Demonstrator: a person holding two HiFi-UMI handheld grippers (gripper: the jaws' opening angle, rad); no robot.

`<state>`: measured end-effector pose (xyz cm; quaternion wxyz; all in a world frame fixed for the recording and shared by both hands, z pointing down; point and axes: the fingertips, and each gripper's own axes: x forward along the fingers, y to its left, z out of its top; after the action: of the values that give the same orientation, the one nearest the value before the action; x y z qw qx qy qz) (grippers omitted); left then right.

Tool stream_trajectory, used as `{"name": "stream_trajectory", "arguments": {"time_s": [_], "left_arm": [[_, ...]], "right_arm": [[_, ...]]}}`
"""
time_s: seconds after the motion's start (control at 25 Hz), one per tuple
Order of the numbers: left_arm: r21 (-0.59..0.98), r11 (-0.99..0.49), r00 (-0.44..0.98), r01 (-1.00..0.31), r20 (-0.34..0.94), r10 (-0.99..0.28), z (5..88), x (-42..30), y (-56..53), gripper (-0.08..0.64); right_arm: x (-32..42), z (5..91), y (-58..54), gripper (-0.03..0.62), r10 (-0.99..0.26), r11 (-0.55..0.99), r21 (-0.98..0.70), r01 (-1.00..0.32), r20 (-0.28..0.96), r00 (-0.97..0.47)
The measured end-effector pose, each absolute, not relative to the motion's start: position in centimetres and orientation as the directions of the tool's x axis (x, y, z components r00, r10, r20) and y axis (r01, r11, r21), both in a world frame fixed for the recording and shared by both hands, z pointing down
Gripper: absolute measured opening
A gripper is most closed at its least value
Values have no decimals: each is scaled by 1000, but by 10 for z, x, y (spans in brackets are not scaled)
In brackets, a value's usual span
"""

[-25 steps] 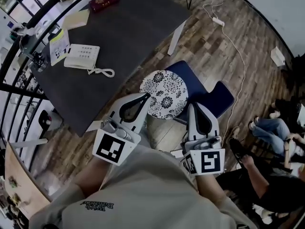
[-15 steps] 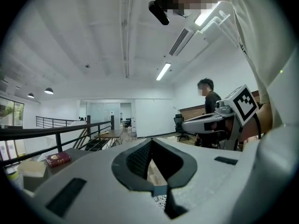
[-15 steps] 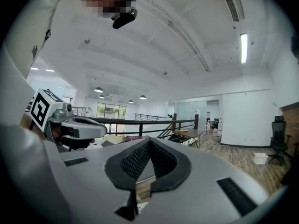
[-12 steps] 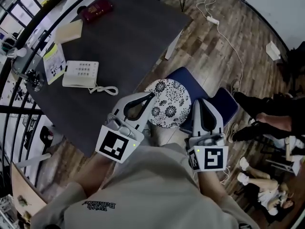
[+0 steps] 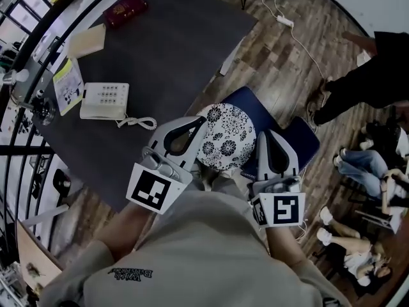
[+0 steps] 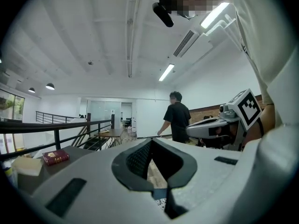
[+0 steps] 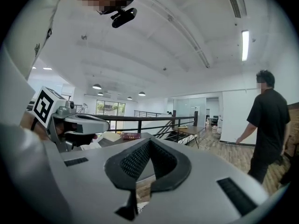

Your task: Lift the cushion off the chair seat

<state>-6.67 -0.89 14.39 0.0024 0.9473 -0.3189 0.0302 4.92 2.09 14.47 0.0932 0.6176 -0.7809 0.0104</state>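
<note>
Two handheld tongs sit nearest the wearer, each closed tip to tip with nothing between its pads. The left tongs (image 5: 199,124) and right tongs (image 5: 267,136) point forward, roughly level. One stands to each side of the task item, which reads as an approach stance ahead of a two-sided lift.

The round cushion with black-and-white floral print (image 5: 225,138) lies between their tips on the dark blue padded chair seat (image 5: 255,105) and is not yet raised. Contact between either tip and the cushion cannot be confirmed from above.

The chair stands just beside the dark grey table (image 5: 179,37). That table carries a white desk telephone (image 5: 102,98) and a dark red book (image 5: 125,8), both well apart from the work.

Assessment: both tongs must open before any grip is possible.
</note>
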Motion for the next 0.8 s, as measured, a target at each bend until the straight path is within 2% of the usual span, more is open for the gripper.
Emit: {"name": "stream_trajectory", "arguments": {"time_s": [0.4,0.68,0.72,0.8], "left_arm": [[17,-724,717,-690,158,-680,187,-61,-15,5],[94,-672,667,-734,280,-690,287,-41,-55,5],[99,-669,665,-737,287,-690,303,-35,-61,5],[117,-660,660,-742,301,-688,336,-22,-70,5]], "right_arm": [[57,197,5,2,-908,354,52,-934,257,-330],[81,320,-56,5,-825,403,-13,-915,427,-369],[87,344,-66,11,-812,400,-19,-916,457,-363],[102,395,-81,91,-783,384,-27,-923,520,-341]]}}
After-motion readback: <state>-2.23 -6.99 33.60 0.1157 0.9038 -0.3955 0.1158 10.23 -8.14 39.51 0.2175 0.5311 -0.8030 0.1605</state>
